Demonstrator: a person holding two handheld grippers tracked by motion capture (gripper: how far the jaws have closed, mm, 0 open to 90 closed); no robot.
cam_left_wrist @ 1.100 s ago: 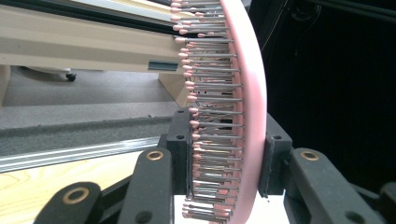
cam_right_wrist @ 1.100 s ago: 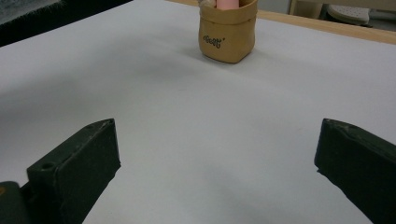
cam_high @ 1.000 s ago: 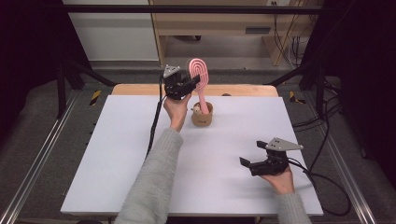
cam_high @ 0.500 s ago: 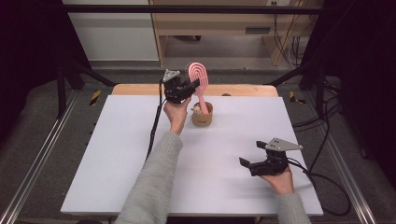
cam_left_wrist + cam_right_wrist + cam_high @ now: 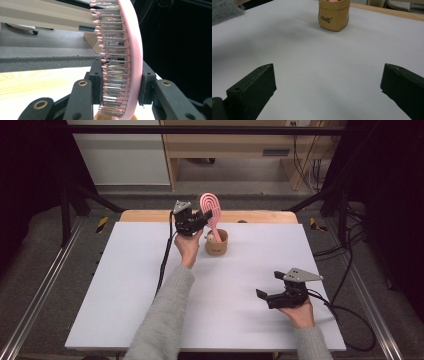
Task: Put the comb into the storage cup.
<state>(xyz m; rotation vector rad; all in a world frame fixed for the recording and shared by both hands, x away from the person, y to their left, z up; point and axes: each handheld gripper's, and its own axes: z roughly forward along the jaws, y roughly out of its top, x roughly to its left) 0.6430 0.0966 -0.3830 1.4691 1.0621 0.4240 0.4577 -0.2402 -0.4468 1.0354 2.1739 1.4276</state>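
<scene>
Hairbrush, clamped in the left gripper at upper centre, stands handle-down in the brown cup; lowering off-centre could tip that light cup; right gripper rests lower right, jaws apart, too far to steady it.

One pink hairbrush stands upright, its handle going down into one small tan pot; the right gripper view shows that same single pot with one line of dark lettering on its front. Two claws are in sight: the left claw at the brush head and the right claw low over the near right part of the one white desk. Each claw has two black jaws. Two forearms in grey sleeves enter from the bottom edge.
</scene>
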